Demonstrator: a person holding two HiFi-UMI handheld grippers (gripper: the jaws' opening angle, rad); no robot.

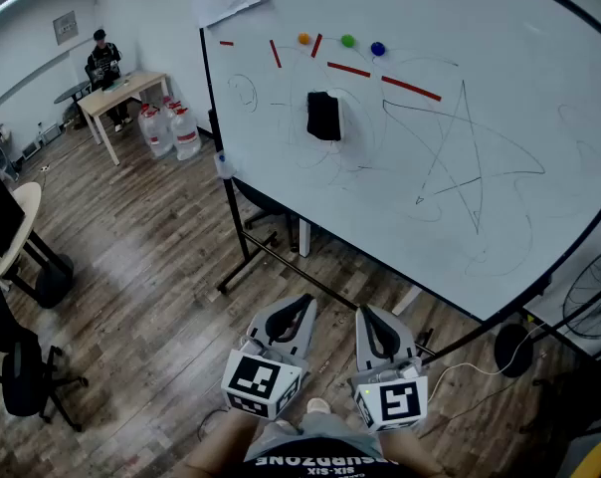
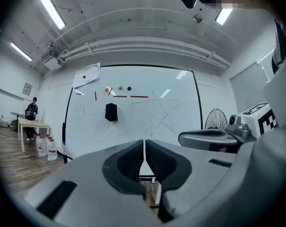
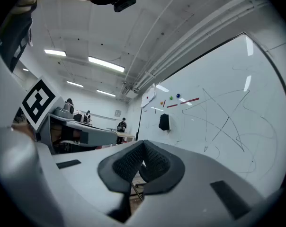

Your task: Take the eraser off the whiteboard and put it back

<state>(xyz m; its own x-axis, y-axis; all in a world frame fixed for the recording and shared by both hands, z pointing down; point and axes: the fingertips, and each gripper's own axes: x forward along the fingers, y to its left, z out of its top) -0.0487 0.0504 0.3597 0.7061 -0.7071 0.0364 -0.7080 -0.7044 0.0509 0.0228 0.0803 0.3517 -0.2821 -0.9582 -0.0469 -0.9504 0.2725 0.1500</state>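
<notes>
Left gripper (image 1: 299, 309) and right gripper (image 1: 368, 317) are held side by side, near each other but apart, low in front of the torso (image 1: 320, 454). Both point level, away from the torso. Left jaws are together with nothing between them. Right jaws are also together, tips meeting, empty. Relative to the left gripper, the right sits just to its right, tips about even.

I see an evenly bright room under ceiling strip lights (image 2: 50, 6). Their glare streaks the whiteboard (image 2: 176, 108); picture edges bend and darken.
</notes>
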